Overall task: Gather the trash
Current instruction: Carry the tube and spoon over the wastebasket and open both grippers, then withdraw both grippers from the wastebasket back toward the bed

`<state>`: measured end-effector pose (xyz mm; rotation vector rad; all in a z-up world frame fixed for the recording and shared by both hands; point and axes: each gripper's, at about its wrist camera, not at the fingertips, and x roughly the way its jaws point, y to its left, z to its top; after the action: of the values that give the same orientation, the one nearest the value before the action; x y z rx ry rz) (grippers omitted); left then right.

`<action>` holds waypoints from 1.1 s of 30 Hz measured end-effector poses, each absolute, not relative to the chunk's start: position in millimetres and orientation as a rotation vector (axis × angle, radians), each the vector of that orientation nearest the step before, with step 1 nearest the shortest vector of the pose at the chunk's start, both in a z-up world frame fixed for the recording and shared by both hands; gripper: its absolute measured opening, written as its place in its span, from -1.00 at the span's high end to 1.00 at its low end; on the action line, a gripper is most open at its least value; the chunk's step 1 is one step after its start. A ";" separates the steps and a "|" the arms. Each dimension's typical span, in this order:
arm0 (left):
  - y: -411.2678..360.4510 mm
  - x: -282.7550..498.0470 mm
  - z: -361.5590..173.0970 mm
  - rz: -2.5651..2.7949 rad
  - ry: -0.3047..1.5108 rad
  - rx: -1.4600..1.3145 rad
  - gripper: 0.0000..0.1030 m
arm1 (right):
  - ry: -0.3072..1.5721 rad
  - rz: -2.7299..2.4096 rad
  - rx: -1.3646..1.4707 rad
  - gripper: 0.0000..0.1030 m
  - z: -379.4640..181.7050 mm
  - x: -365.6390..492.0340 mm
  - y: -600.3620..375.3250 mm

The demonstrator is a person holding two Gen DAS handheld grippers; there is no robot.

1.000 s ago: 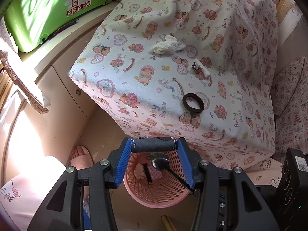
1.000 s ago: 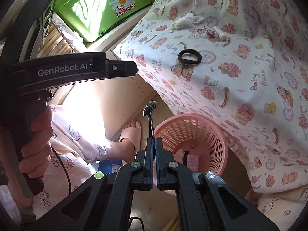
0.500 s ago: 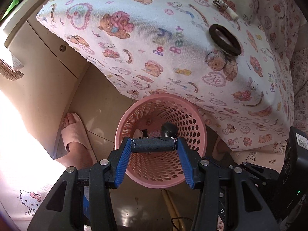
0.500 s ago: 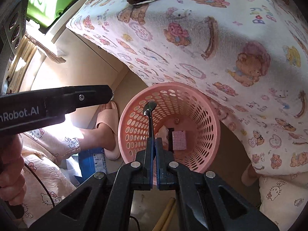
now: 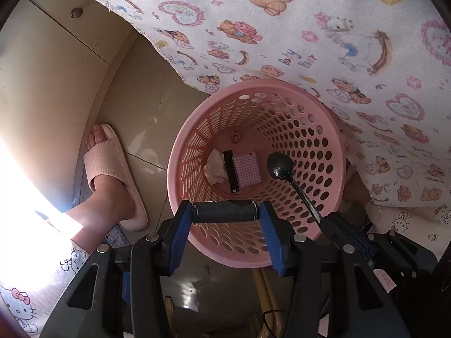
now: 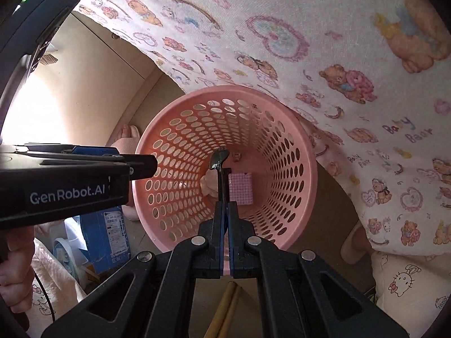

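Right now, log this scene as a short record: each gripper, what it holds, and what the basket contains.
left gripper: shut on a dark cylindrical roll, above the basket's near rim
right gripper: shut on a black metal spoon, bowl end inside the basket
container: pink perforated plastic basket on the floor beside the bear-print cloth
basket contents: pink checked card, black strip, crumpled white tissue
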<state>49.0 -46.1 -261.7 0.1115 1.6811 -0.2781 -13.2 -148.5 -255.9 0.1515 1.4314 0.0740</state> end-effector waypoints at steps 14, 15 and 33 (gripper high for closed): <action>-45.8 49.9 -259.2 -0.270 1.671 0.110 -0.27 | 1.429 0.013 0.137 0.55 -254.5 -12.7 -152.6; -45.4 50.3 -257.8 -0.269 1.666 0.108 -0.27 | 1.427 0.012 0.131 0.55 -253.5 -12.6 -152.5; -24.4 59.6 -163.0 -0.218 1.307 0.114 -0.28 | 1.152 -0.022 0.098 0.10 -178.8 -19.0 -155.2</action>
<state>59.6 -24.4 -163.0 0.1144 1.3070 -0.2183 -19.0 -155.2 -178.8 0.0977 1.1518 -0.0223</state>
